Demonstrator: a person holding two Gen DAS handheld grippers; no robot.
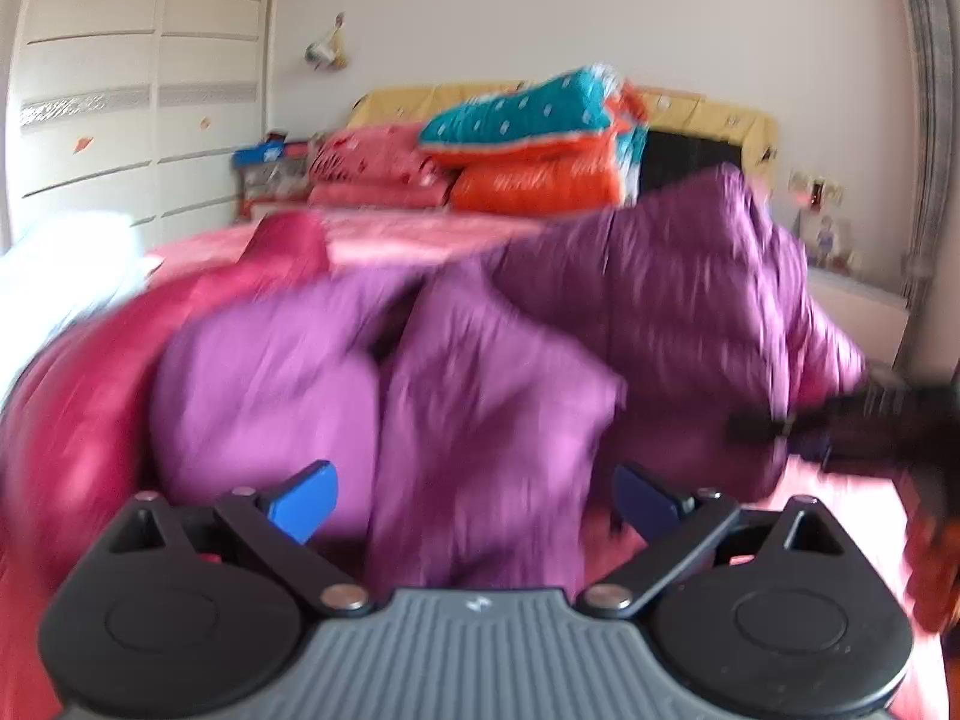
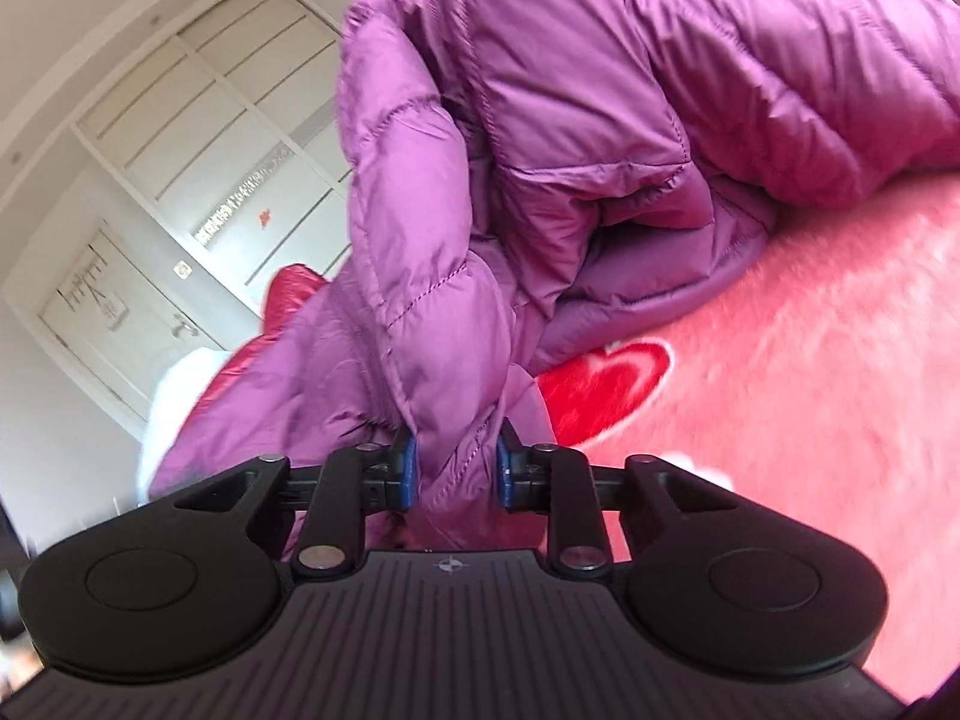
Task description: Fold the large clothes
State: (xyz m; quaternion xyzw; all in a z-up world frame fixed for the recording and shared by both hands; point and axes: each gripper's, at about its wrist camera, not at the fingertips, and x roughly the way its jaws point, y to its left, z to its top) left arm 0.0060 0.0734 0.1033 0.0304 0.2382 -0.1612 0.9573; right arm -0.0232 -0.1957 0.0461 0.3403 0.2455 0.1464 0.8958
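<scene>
A purple quilted down jacket [image 1: 480,360] lies bunched on a pink bed. My left gripper [image 1: 474,501] is open, its blue pads either side of a fold of the jacket without pinching it. My right gripper [image 2: 456,468] is shut on a thick fold of the purple jacket [image 2: 540,120] and holds it lifted off the bed. The right gripper also shows as a dark blurred shape at the right in the left wrist view [image 1: 840,420]. The left wrist view is motion-blurred.
A dark pink garment [image 1: 90,390] lies left of the jacket. The pink fleece bedspread [image 2: 810,390] has red hearts. Folded quilts [image 1: 528,138] are stacked at the headboard. A white wardrobe [image 1: 120,90] stands at the left.
</scene>
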